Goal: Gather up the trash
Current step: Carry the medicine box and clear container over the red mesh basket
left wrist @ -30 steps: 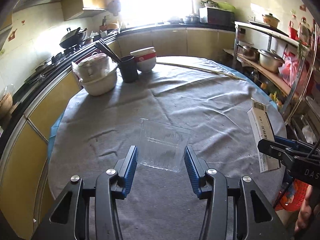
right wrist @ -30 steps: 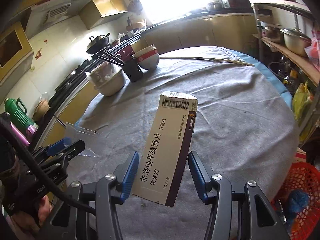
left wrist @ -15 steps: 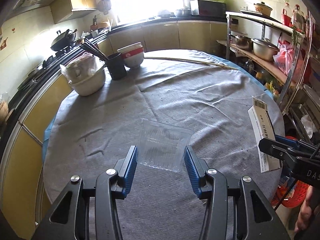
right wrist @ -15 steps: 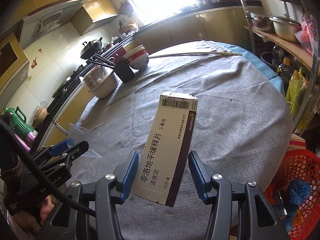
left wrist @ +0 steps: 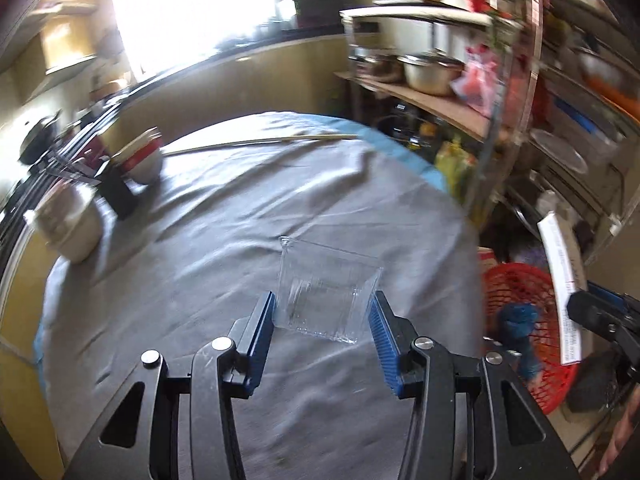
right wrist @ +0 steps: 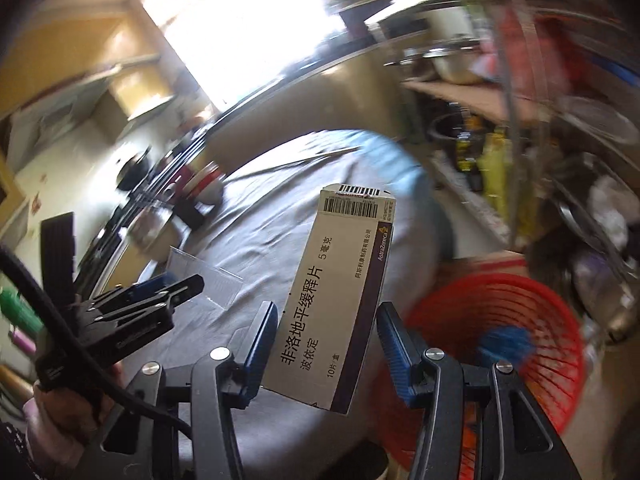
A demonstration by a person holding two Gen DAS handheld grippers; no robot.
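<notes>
- Left gripper [left wrist: 322,322], lower centre of the left wrist view: blue pads pinch a clear plastic container [left wrist: 326,294] by its two side walls, above the grey cloth of the table [left wrist: 224,240].
- Right gripper [right wrist: 326,344], lower centre of the right wrist view: pads clamp a white medicine box [right wrist: 332,300] near its lower end, so most of the box projects forward, barcode end farthest from the pads.
- Middle distance, right side of both views: a red basket [right wrist: 516,320] on the floor beside the table, with something blue inside. It is judged to be the trash receptacle.
- Far, upper left: bowls [left wrist: 140,156] and a dark utensil holder [left wrist: 118,196] at the table's far edge; cabinets and a bright window beyond.
- Risk: the thin container walls may flex and slip from the pads; the long box, held low, may pivot. Either could land outside the basket if released early. Heavy blur makes alignment hard to judge.
- View difference: the right wrist view shows the basket's open mouth and the left gripper from the side; the left wrist view alone shows the container's grip and more of the table.
</notes>
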